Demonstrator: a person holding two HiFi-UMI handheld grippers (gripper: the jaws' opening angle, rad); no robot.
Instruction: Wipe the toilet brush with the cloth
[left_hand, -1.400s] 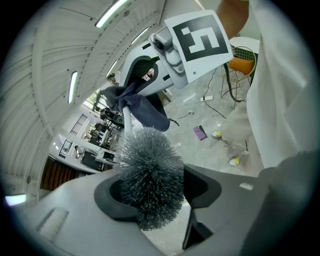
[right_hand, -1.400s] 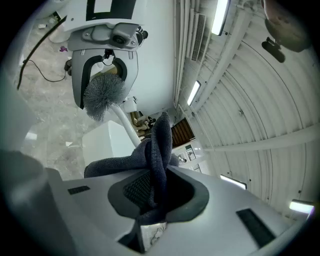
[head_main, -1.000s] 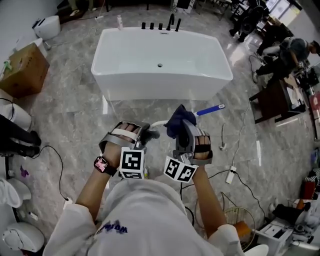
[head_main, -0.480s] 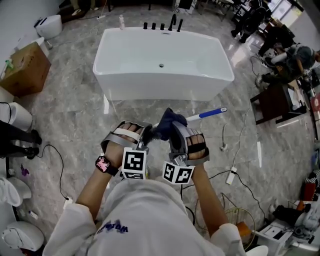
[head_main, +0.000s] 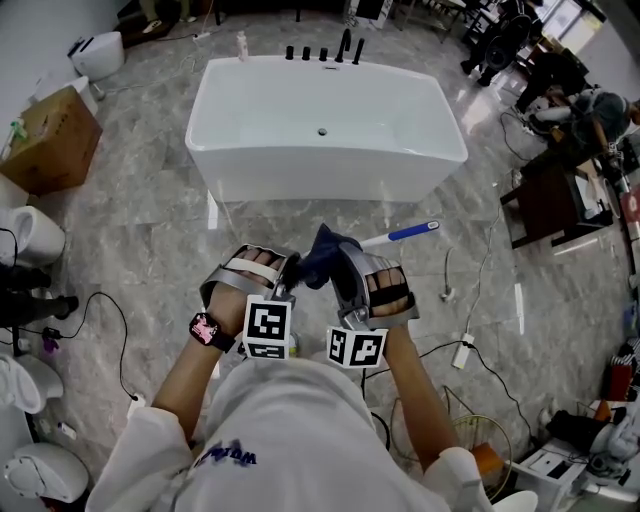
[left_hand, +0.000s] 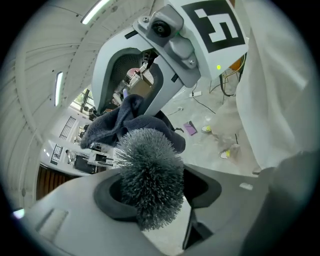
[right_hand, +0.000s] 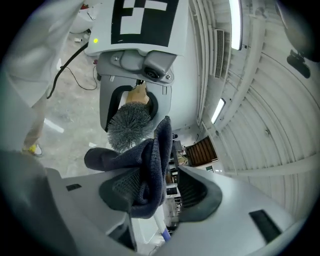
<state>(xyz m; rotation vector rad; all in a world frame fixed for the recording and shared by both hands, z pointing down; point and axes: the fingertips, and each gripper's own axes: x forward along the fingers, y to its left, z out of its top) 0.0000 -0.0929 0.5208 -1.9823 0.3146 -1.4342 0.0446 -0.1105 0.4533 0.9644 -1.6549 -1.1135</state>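
A toilet brush, its rounded head a dense ball of stiff grey bristles, is clamped between the jaws of the left claw. Its slim white handle, tipped in blue, is seen running out beyond the right claw. The right claw's jaws are caught opening. A soft, dark blue cloth, crumpled into folds, is draped over one ribbed pad and stands clear of the other, just beside the bristles.
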